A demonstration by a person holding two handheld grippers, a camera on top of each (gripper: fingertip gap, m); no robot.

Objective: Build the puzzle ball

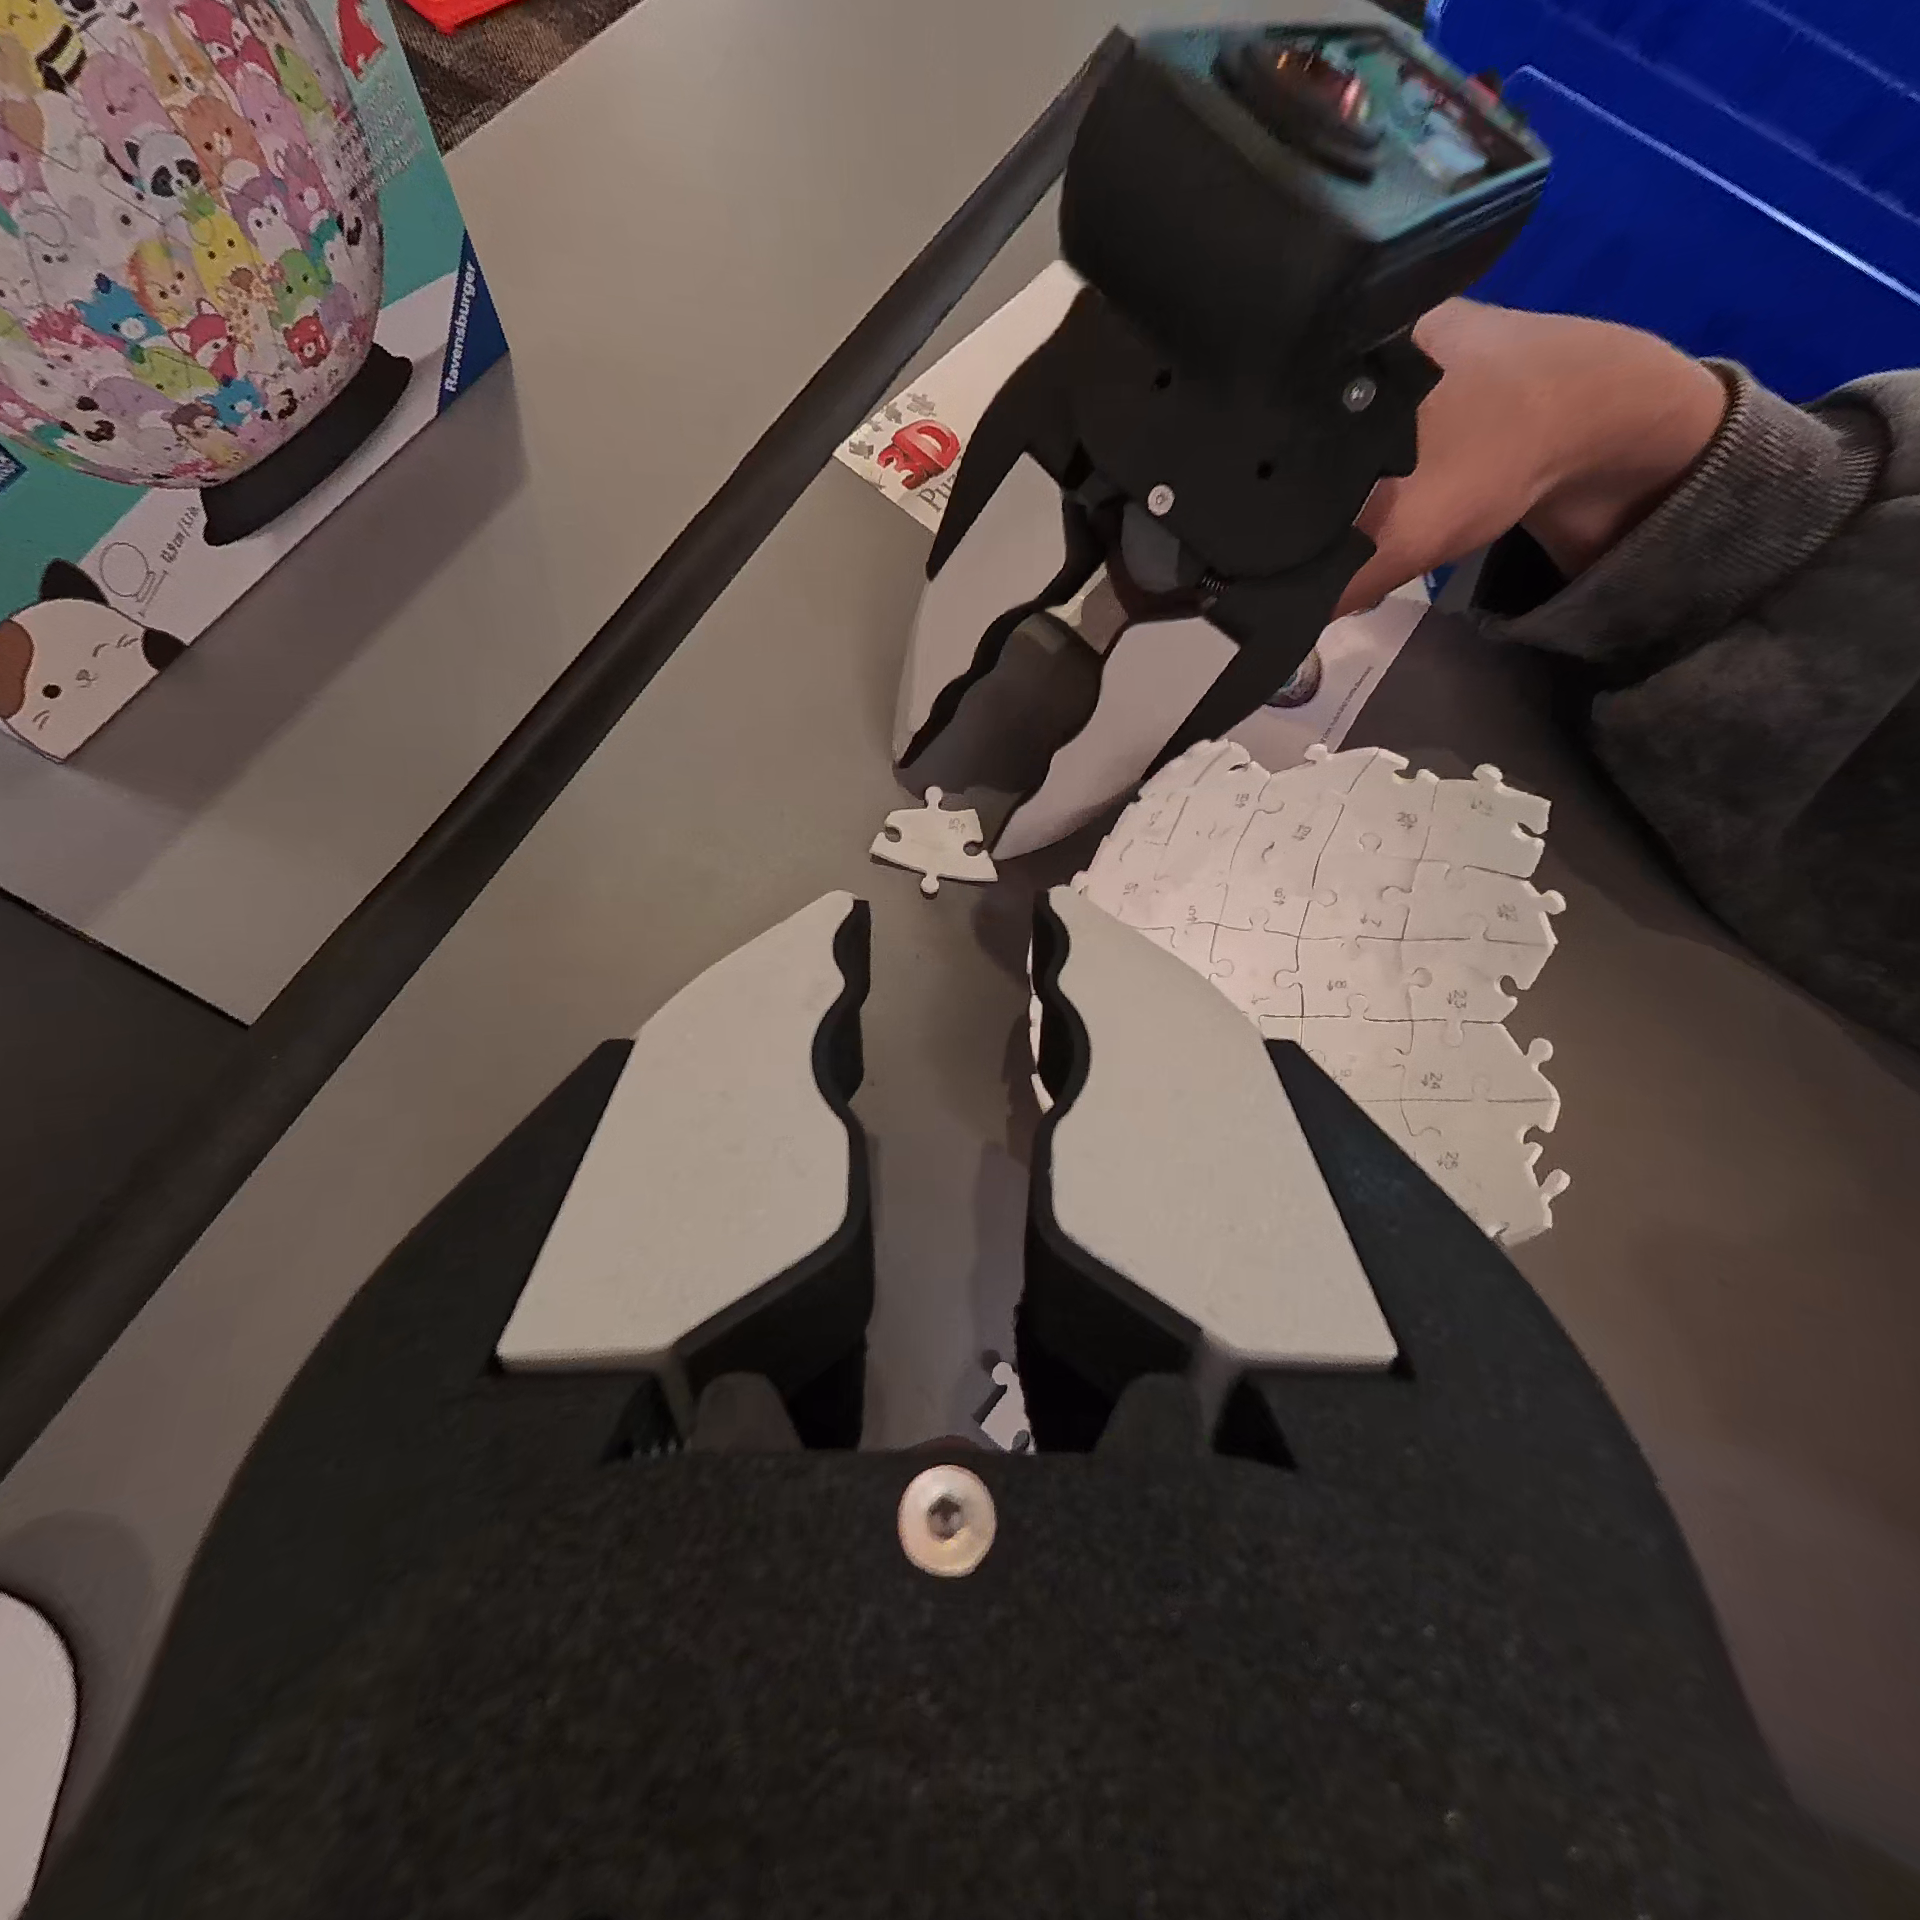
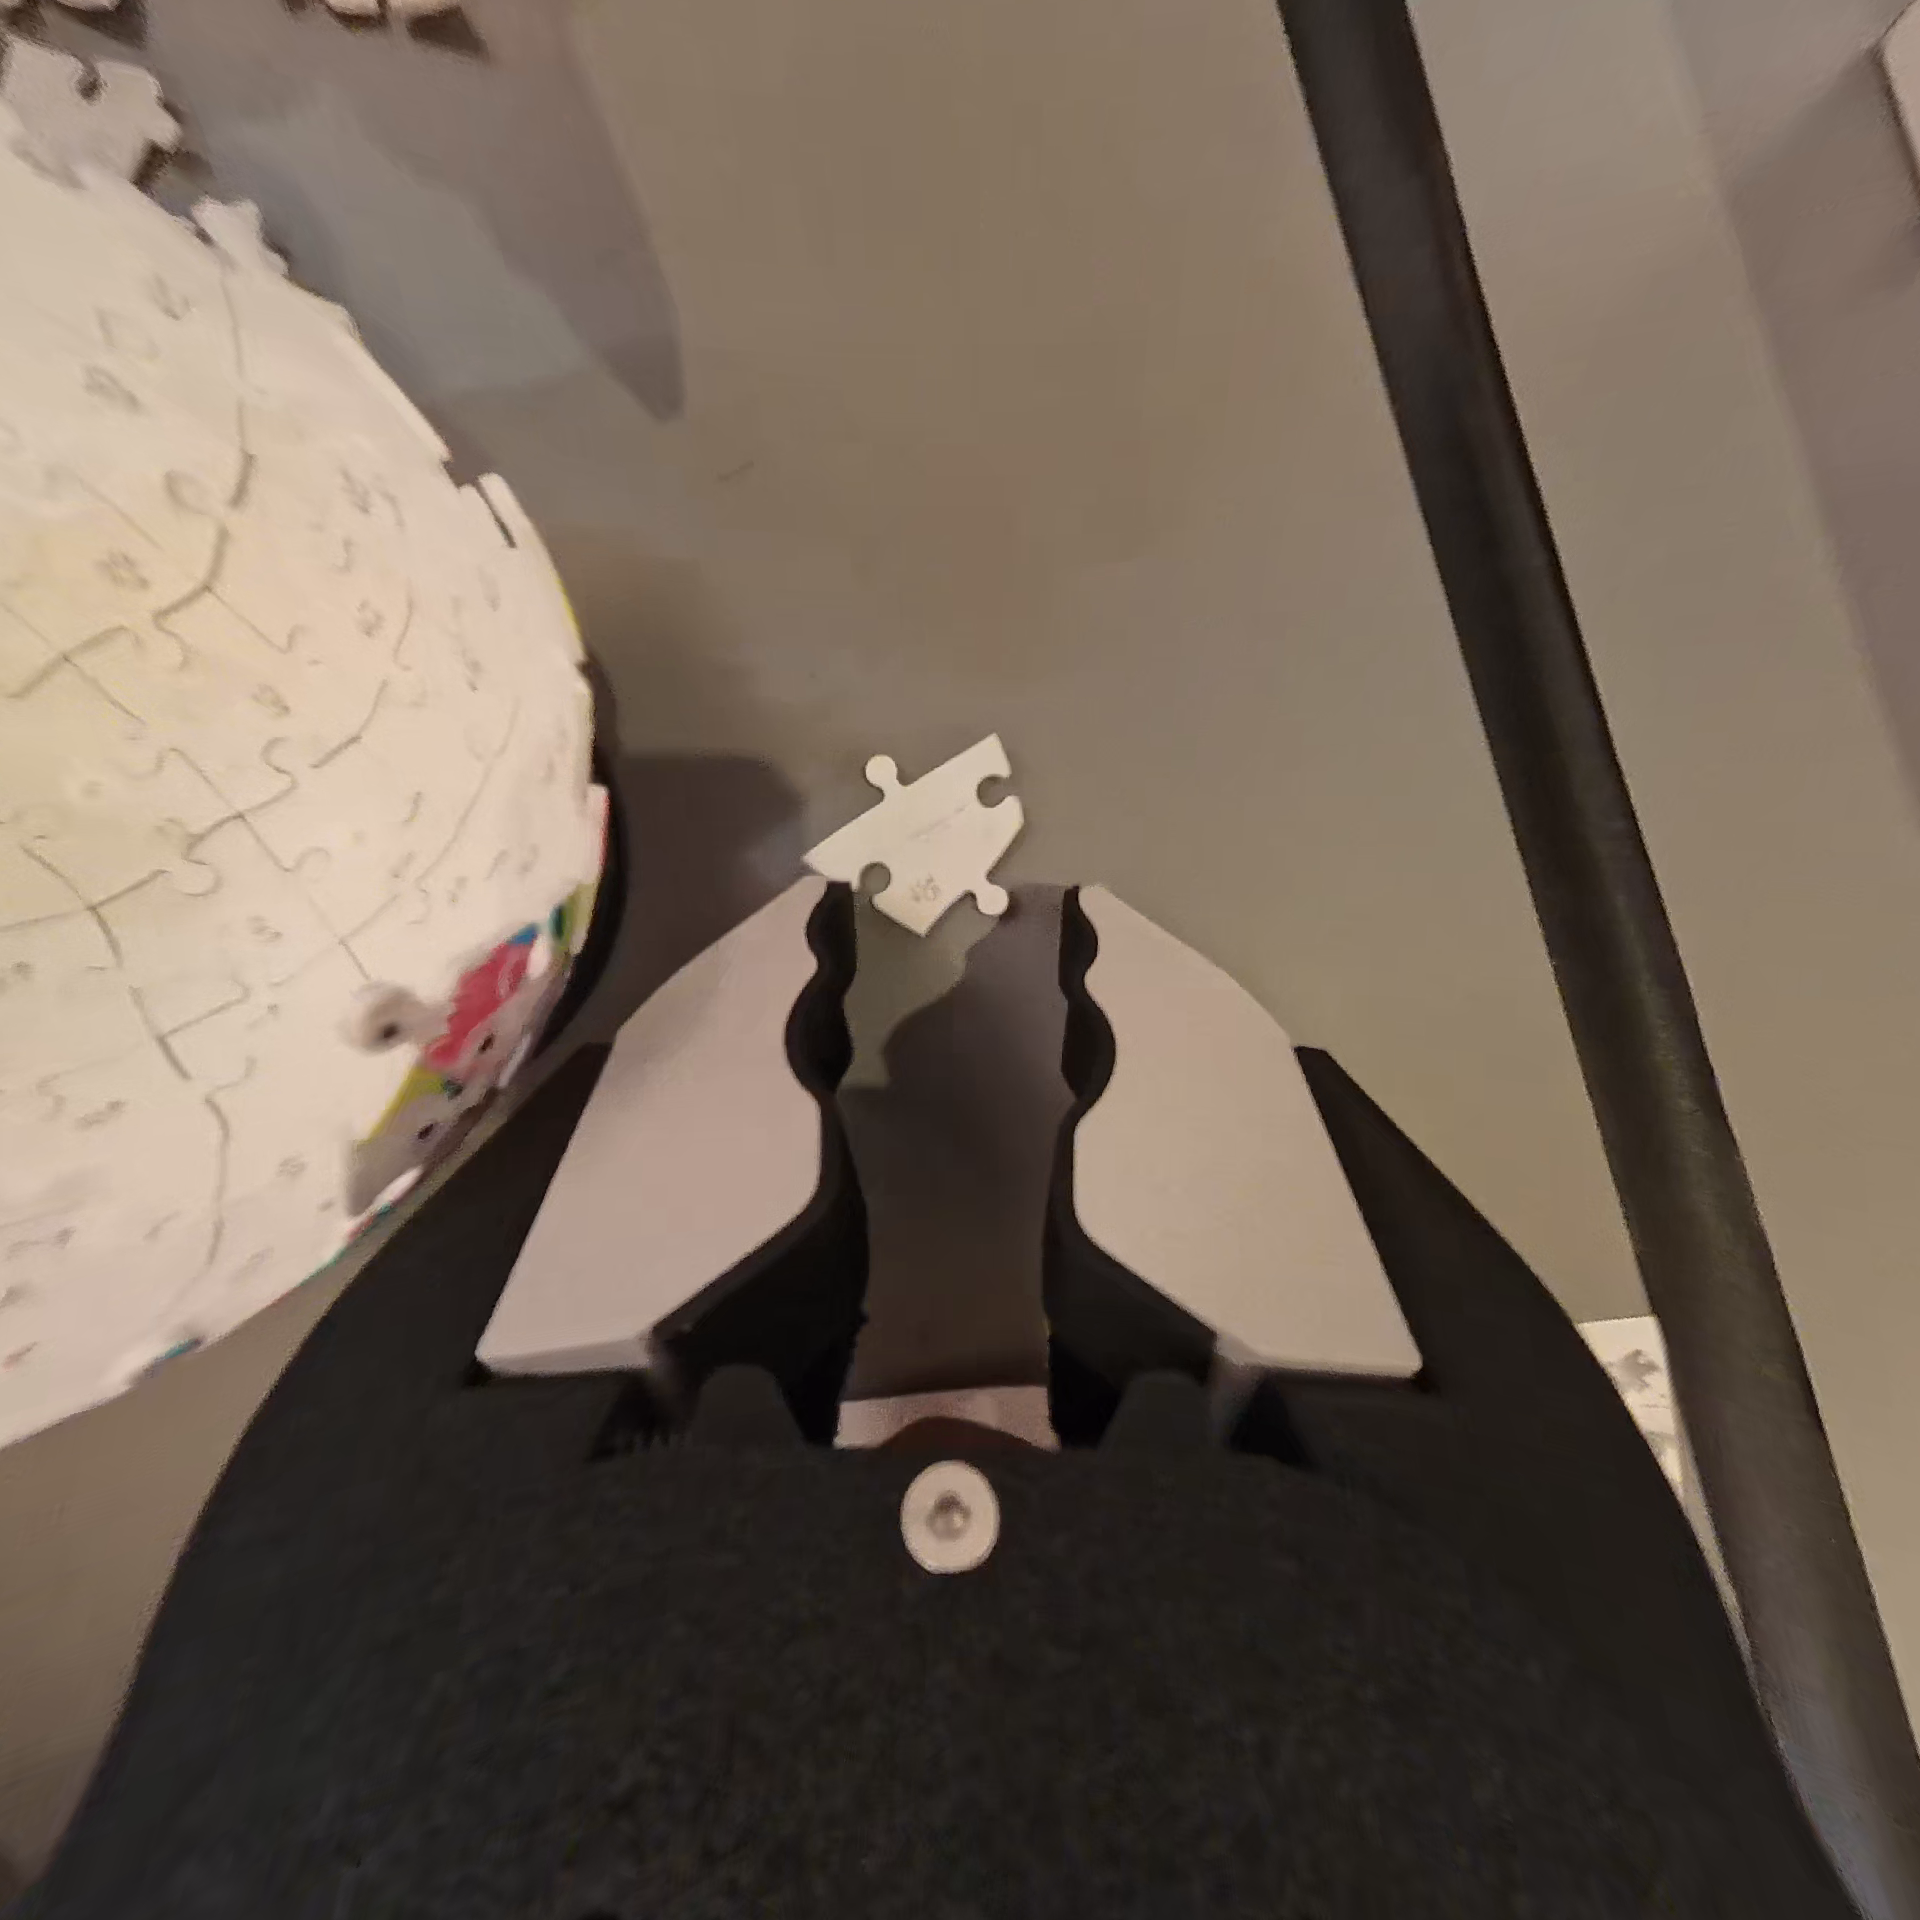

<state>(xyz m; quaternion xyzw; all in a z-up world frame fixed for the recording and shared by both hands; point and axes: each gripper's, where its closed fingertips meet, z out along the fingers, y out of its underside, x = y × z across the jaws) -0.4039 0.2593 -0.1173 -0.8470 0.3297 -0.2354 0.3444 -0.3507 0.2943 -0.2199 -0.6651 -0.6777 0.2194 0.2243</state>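
1. Grey, matte desk fills the left wrist view, split by a dark rubbery seam running from 7 o'clock to 1 o'clock; a glossy puzzle box sits at 10 o'clock.
2. Left gripper stands spread and empty over the desk, its right finger touching or overlapping the curved shell of joined white pieces at 3 o'clock.
3. Right gripper, held by a hand at 2 o'clock, is spread just above a loose piece lying flat.
4. In the right wrist view, the right gripper straddles the loose piece, thin, smooth, with knobbed tabs; one fingertip is at its edge.
5. Risk, as I judge it: a flat, thin piece may skid or flip when pinched.
6. Puzzle shell at 9 o'clock bulges close; a careless swing could pop its seams.
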